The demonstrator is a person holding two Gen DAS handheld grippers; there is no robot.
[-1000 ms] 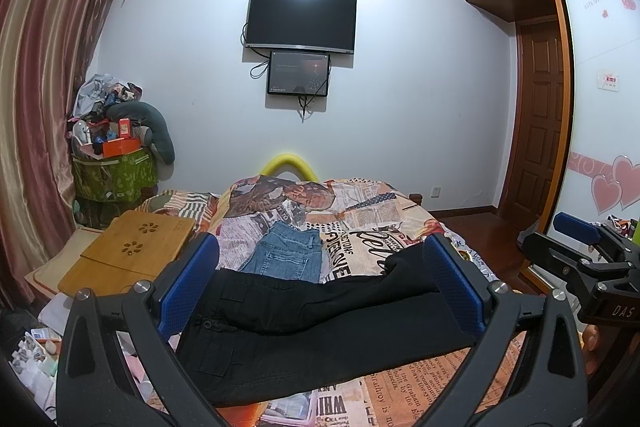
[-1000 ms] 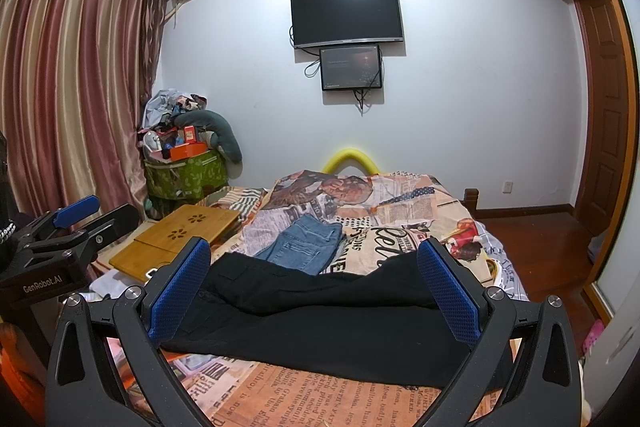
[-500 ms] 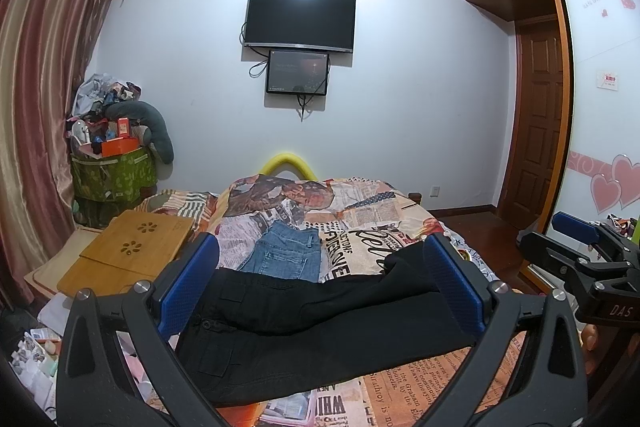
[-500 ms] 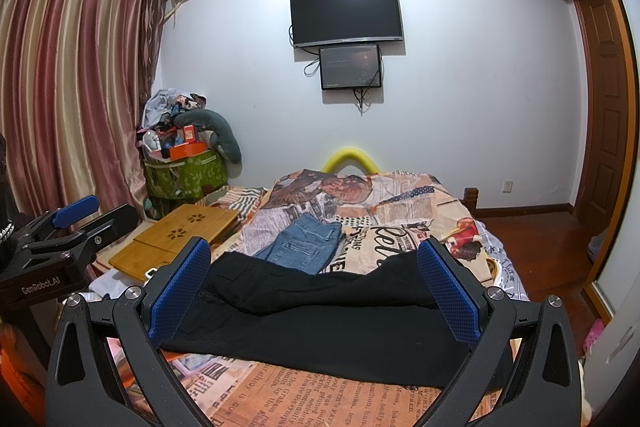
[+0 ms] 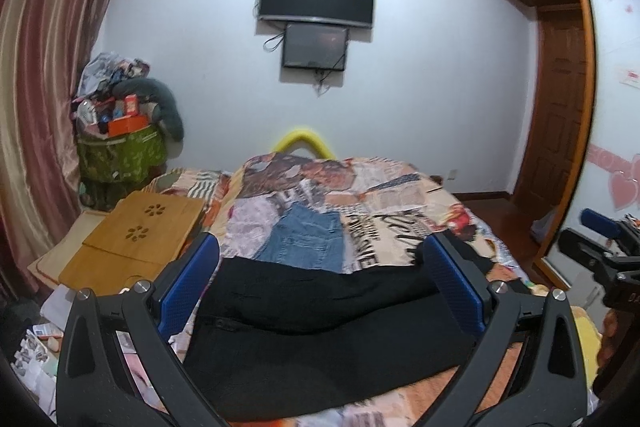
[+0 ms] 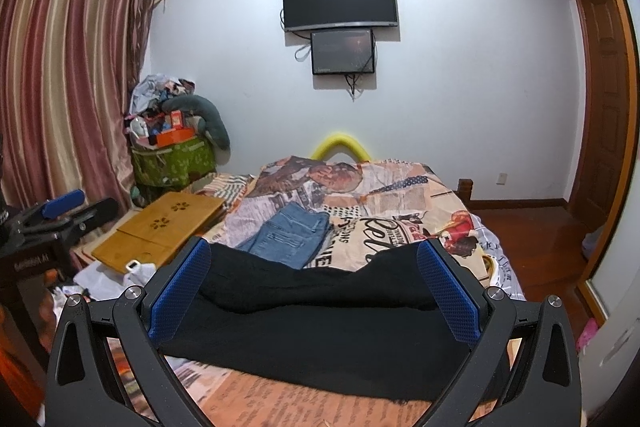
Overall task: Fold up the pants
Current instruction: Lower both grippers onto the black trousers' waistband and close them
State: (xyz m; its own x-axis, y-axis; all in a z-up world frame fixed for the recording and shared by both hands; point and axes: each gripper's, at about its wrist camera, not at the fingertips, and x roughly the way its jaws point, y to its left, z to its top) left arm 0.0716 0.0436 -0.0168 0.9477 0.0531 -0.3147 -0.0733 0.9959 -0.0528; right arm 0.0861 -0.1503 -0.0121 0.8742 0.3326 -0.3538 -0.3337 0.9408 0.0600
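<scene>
Biggest thing in my feeds is the bed [image 6: 420, 195], covered with a busy newspaper-collage print sheet, soft and a bit rumpled. Draped across the near end of it are the black pants [image 6: 320, 331], matte fabric, lying flat with the long axis running left to right across the bed. In the left wrist view I can make out a button and pocket seams at the left end, so the waist points left and the legs [image 5: 404, 287] trail off right, the upper one angled a little toward the headboard. Just behind them sits a folded pair of blue jeans [image 6: 292, 235], faded denim in a rough rectangle, touching or nearly touching the black pair.

My left claw [image 5: 320, 291] is spread wide, textured blue pads framing the pants, gripping nothing. My right claw [image 6: 316, 295] is likewise spread wide, hovering over the pants, nothing between the pads.
</scene>
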